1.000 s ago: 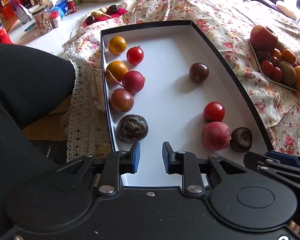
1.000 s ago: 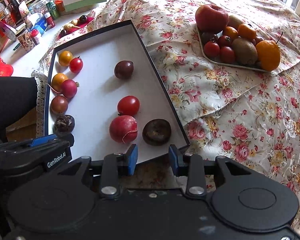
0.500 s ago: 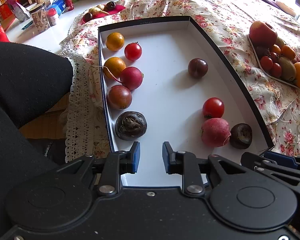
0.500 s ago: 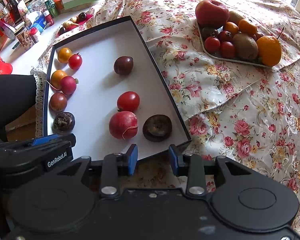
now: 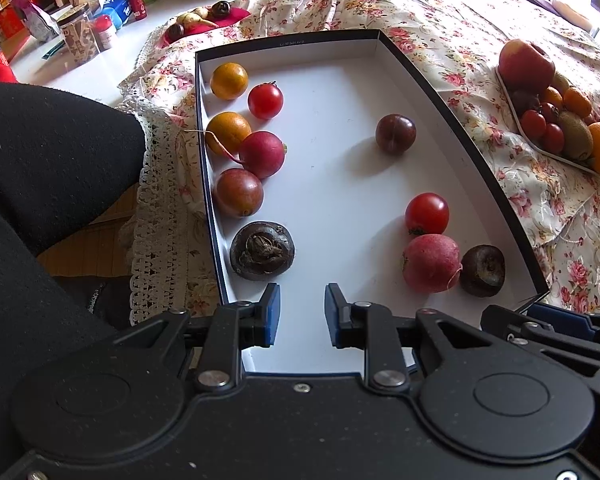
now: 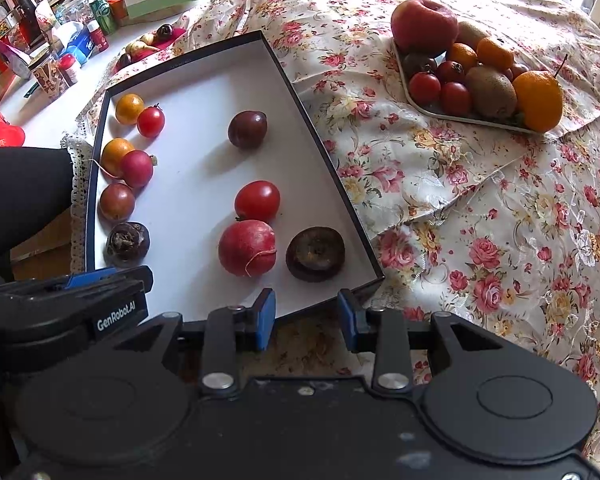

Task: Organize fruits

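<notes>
Both the left gripper [image 5: 298, 309] and right gripper [image 6: 307, 317] hover released and empty at the near edge of the fruit-filled box [image 5: 340, 46].

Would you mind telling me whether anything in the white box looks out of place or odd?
The left column is packed tightly along the wall, but the plum on the right sits alone, far from the tomato, radish and dark wrinkled fruit. The box lies skewed on the cloth. Nothing is spilled.

Glossy tomato [image 5: 427, 213] (matt white box [image 5: 340, 80])
</notes>
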